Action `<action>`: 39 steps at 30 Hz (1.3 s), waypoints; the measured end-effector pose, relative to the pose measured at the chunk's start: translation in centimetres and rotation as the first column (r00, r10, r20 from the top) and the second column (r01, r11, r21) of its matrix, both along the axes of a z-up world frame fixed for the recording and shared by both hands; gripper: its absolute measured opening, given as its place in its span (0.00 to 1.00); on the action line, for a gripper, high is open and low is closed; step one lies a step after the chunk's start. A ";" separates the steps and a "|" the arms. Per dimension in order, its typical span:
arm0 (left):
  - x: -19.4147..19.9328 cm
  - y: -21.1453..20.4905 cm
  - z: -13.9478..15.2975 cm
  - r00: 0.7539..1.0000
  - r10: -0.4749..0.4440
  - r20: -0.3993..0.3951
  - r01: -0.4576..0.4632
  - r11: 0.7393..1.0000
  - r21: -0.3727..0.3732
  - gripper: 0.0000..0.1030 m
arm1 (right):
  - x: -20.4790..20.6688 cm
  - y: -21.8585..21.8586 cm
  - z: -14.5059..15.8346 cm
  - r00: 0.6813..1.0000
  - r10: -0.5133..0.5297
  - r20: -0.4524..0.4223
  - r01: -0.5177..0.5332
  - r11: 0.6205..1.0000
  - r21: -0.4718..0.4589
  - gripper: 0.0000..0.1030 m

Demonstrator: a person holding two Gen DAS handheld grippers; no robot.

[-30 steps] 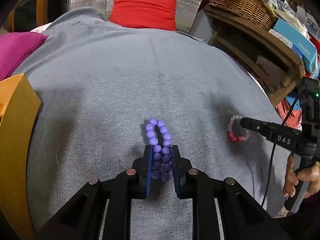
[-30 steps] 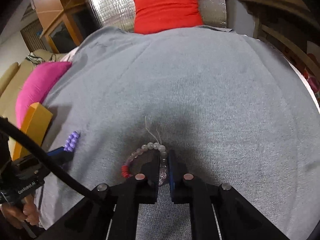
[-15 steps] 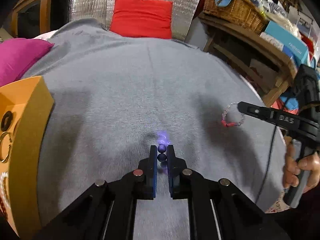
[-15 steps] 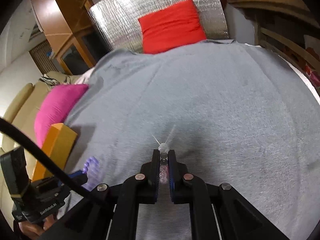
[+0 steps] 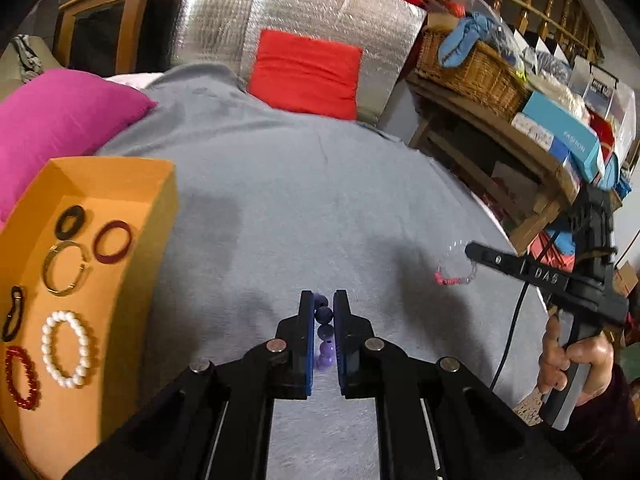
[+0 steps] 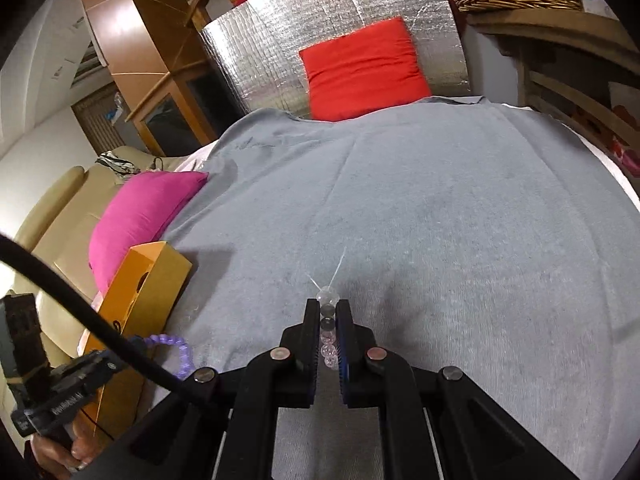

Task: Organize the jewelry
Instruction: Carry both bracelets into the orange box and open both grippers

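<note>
Both bracelets have risen off the grey blanket (image 5: 320, 200): the left gripper (image 5: 323, 312) pinches the purple bead bracelet (image 5: 324, 320), the right gripper (image 6: 328, 316) the clear bead bracelet (image 6: 327, 320), and the orange tray (image 5: 160, 216) now fills the left frame's lower left, likely their destination.

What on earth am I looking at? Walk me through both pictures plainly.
No robot here: a person holds a black two-finger gripper in each hand, each with a fisheye camera looking along its fingers.

The left camera's picture shows the left gripper shut on a purple round-bead bracelet. The right camera's picture shows the right gripper shut on a clear glass-bead bracelet with a few red beads. Each gripper also appears at the edge of the other's picture.

Below lies a grey cloth-covered surface. At its left stands an open orange cardboard box holding other bracelets and rings, among them a white pearl bracelet and a gold bangle.
</note>
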State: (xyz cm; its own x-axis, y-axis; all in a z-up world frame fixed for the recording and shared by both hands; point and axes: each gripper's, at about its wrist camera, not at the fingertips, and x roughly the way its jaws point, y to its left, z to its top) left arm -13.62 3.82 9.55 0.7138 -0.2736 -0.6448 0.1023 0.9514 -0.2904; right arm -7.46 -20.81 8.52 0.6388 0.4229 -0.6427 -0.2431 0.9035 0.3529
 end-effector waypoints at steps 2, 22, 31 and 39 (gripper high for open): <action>-0.8 0.9 1.1 0.999 0.014 0.031 -0.013 1.000 -0.023 0.09 | -0.1 0.7 0.4 1.000 0.016 -0.006 -0.016 1.000 0.008 0.08; -12.7 15.7 4.1 0.969 0.239 0.057 -0.239 0.971 -0.007 0.09 | -3.0 26.8 7.2 0.872 0.490 0.008 -0.488 0.869 -0.080 0.08; -11.1 16.8 -1.9 0.975 0.190 -0.117 -0.194 0.981 -0.024 0.09 | -2.2 35.5 2.0 0.818 0.549 -0.172 -0.575 0.781 -0.244 0.08; -9.8 16.5 -4.2 0.966 0.177 -0.190 -0.188 0.981 -0.044 0.09 | -0.1 38.7 -1.2 0.797 0.540 -0.270 -0.604 0.727 -0.327 0.08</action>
State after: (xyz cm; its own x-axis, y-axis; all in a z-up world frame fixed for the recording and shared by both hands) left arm -23.43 20.36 5.36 0.6259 -0.1927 -0.7557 -0.1320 0.9289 -0.3461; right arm -7.52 17.92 7.35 0.2410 0.3803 -0.8929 -0.7321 0.6752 0.0899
